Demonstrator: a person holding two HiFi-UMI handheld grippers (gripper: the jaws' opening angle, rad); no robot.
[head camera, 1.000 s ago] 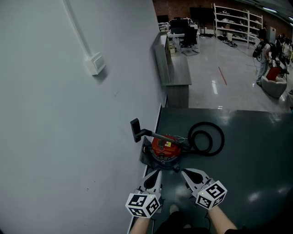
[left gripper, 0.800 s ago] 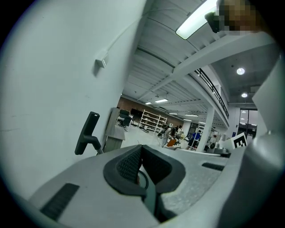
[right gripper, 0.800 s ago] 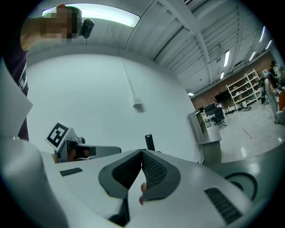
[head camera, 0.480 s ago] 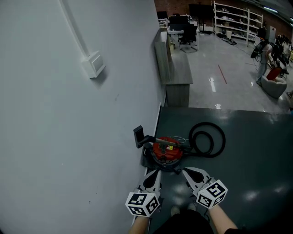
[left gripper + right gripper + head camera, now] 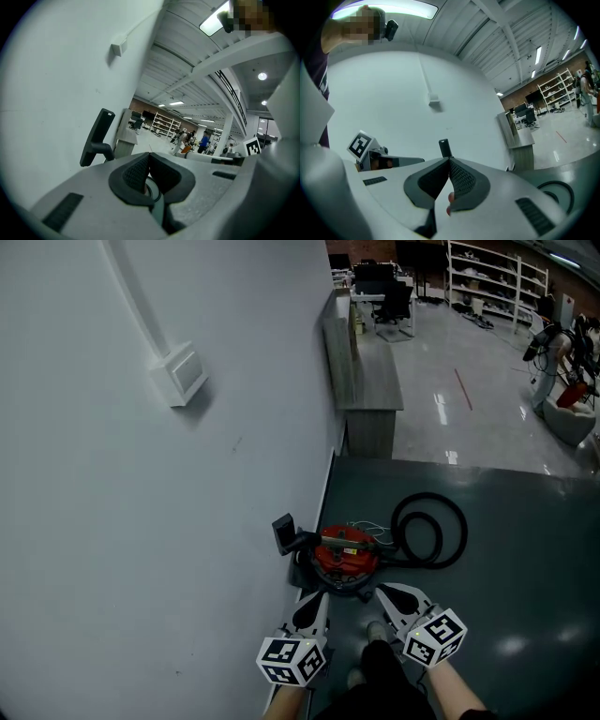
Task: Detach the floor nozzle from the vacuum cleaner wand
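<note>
A red canister vacuum (image 5: 345, 557) sits on the dark floor by the white wall. Its black floor nozzle (image 5: 283, 533) stands on end against the wall, joined to the short wand (image 5: 306, 540) that runs back over the canister. The nozzle also shows upright in the left gripper view (image 5: 97, 137), and its top in the right gripper view (image 5: 445, 147). My left gripper (image 5: 320, 598) and right gripper (image 5: 382, 592) hover side by side just short of the canister, both shut and empty, as the left gripper (image 5: 149, 156) and the right gripper (image 5: 450, 162) show in their own views.
A black hose (image 5: 430, 529) lies coiled right of the canister. A grey counter (image 5: 364, 381) juts from the wall farther on. A white junction box (image 5: 178, 374) is on the wall. People (image 5: 555, 343) and shelving (image 5: 492, 277) stand far off at the back right.
I have walked forward: the vacuum and nozzle have drawn closer to the grippers. Both grippers stay shut and side by side.
</note>
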